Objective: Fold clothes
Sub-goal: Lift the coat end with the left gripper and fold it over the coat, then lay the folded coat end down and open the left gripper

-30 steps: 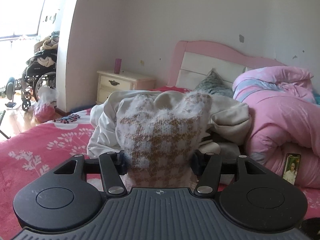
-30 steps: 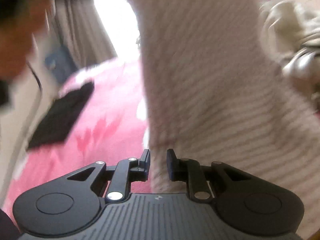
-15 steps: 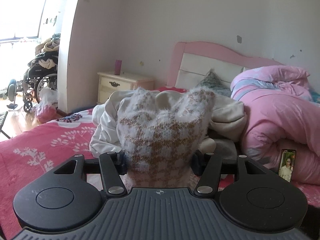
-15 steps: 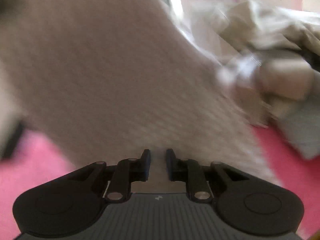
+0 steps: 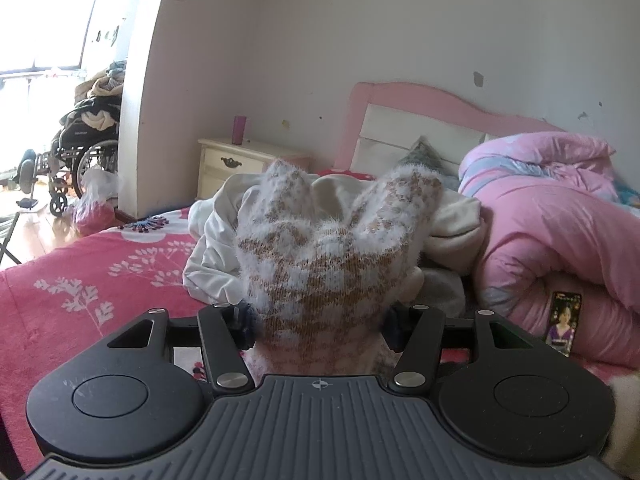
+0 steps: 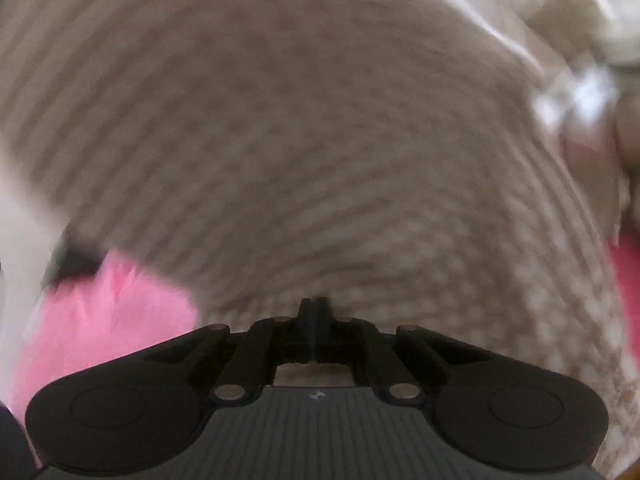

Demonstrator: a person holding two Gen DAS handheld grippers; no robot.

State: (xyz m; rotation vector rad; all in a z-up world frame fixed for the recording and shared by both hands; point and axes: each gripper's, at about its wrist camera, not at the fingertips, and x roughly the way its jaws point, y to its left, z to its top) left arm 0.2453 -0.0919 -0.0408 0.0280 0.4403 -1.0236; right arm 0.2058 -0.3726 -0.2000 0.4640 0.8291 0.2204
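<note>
Left gripper fingers half-open, clamping a bunched fuzzy sweater above the bed. Right gripper fully closed at its edge; thin pinch risks slipping.

Left gripper clamping fuzzy brown-and-white knit, red floral bedspread, pink duvet beyond

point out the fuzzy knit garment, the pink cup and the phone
fuzzy white and tan knit garment point(image 5: 320, 276), left wrist view, bunched middle
pink plastic cup point(image 5: 240, 129), left wrist view, its side
phone with lit screen point(image 5: 563, 323), left wrist view, its screen
</note>
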